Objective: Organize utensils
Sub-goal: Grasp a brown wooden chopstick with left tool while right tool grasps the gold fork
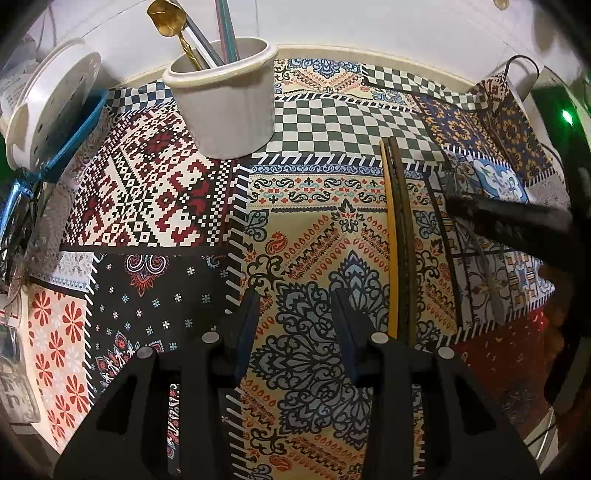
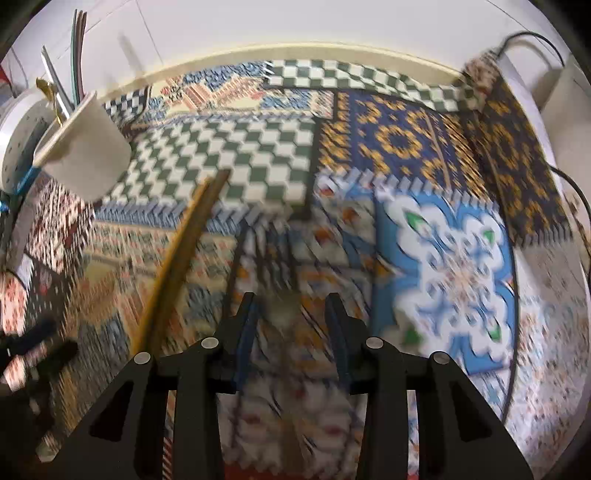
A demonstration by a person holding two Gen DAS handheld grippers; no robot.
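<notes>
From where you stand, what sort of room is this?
Probably a home kitchen or dining corner: a white utensil holder with a gold spoon stands on a patchwork tablecloth, and a pair of chopsticks lies loose nearby.

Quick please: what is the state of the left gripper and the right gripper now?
Left gripper: open, holding nothing.
Right gripper: jaws apart; the picture is too blurred to tell if it holds something.
</notes>
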